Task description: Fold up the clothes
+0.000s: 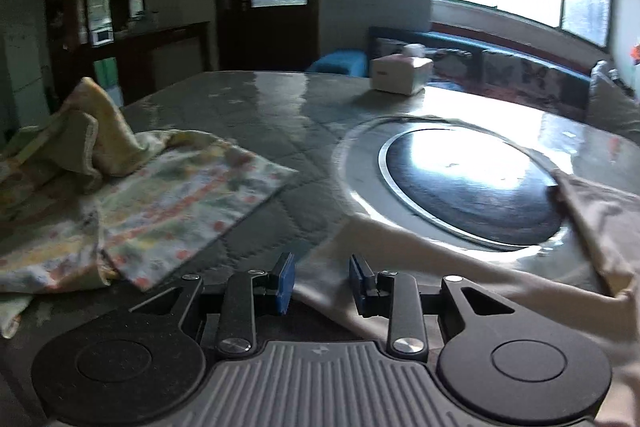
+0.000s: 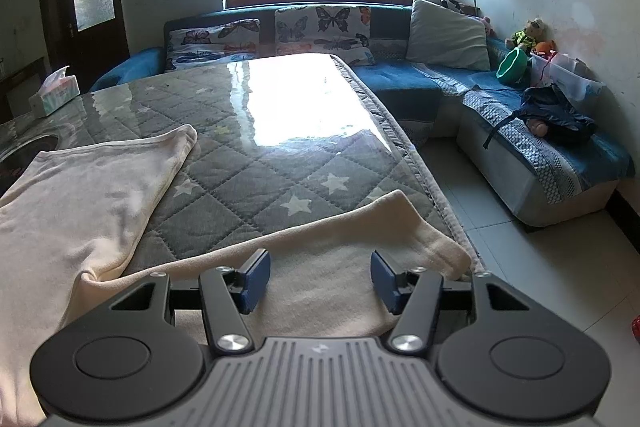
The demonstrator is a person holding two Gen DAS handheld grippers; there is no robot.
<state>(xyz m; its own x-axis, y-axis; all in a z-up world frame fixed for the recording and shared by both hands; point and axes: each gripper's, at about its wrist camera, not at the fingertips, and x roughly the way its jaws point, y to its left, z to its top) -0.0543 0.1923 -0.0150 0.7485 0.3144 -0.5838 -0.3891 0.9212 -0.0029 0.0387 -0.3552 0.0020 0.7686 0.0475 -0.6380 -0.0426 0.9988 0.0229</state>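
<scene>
A cream garment (image 2: pixel 100 195) lies spread on the quilted grey table (image 2: pixel 248 163). One of its limbs reaches toward the table's right edge (image 2: pixel 360 239). My right gripper (image 2: pixel 319 279) hovers just over that limb, open, with the cloth showing below the gap between its blue pads. In the left wrist view the same cream garment (image 1: pixel 460 279) runs off to the right. My left gripper (image 1: pixel 322 281) is open at its left edge, pads apart and not pressing on it. A floral garment (image 1: pixel 168 207) lies crumpled to the left.
A round black hob (image 1: pixel 472 187) is set into the table beside the cream cloth. A tissue box (image 1: pixel 400 75) stands at the far side. Right of the table edge (image 2: pixel 424 171) are tiled floor and a blue sofa (image 2: pixel 500 131) with cushions and toys.
</scene>
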